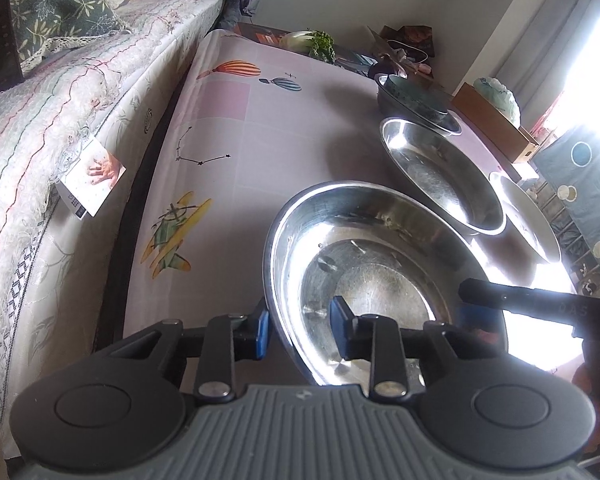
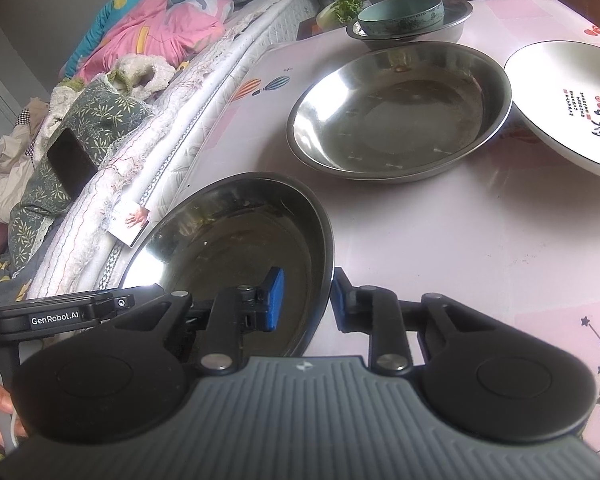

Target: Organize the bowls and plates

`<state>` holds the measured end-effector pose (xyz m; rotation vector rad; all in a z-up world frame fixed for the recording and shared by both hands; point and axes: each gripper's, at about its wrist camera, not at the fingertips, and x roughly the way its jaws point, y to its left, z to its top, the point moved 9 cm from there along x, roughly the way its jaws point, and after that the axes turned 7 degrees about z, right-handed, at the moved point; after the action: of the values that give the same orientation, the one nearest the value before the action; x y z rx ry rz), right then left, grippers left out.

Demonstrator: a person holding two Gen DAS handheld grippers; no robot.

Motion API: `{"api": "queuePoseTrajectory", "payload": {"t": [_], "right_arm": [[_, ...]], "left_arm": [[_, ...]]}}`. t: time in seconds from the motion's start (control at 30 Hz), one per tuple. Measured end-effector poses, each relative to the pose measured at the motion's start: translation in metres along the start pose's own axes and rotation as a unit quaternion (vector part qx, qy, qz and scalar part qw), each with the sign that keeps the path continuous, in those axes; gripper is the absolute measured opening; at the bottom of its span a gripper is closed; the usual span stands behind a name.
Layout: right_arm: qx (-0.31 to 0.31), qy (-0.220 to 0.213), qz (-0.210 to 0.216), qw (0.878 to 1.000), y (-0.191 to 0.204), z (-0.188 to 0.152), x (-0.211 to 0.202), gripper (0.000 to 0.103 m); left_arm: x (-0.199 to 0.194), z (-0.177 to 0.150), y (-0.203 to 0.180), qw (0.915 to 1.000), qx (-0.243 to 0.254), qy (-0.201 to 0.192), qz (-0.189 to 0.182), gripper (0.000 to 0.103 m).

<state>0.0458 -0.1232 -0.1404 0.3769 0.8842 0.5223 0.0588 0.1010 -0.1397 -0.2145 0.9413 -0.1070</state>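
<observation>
Your left claw [image 1: 300,330] straddled the left rim of the near steel plate [image 1: 364,272] on the counter [image 1: 260,140], pads not visibly pressing; your right claw [image 2: 306,300] straddled its right rim likewise.

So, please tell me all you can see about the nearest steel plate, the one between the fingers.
The nearest steel plate is round, shiny metal, shallow, with a flat base and raised rim, and looks empty. It sits on the pink printed tablecloth, at its edge beside the bed. The left gripper straddles its rim on one side, the right gripper on the other; whether the fingers press the rim is unclear.
</observation>
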Motion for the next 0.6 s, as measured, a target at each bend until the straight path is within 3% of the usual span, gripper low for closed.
{"api": "queuePoseTrajectory", "payload": {"t": [0.33, 0.6], "right_arm": [[-0.008, 0.007, 0.006, 1.000, 0.0070, -0.0018, 0.0081, 0.024], [-0.009, 0.007, 0.006, 1.000, 0.0075, -0.0014, 0.0083, 0.024]], "left_arm": [[-0.0027, -0.0011, 0.0100, 0.9999, -0.007, 0.004, 0.009, 0.031], [0.0011, 0.0017, 0.0063, 0.9998, 0.006, 0.007, 0.020, 0.037]]}}
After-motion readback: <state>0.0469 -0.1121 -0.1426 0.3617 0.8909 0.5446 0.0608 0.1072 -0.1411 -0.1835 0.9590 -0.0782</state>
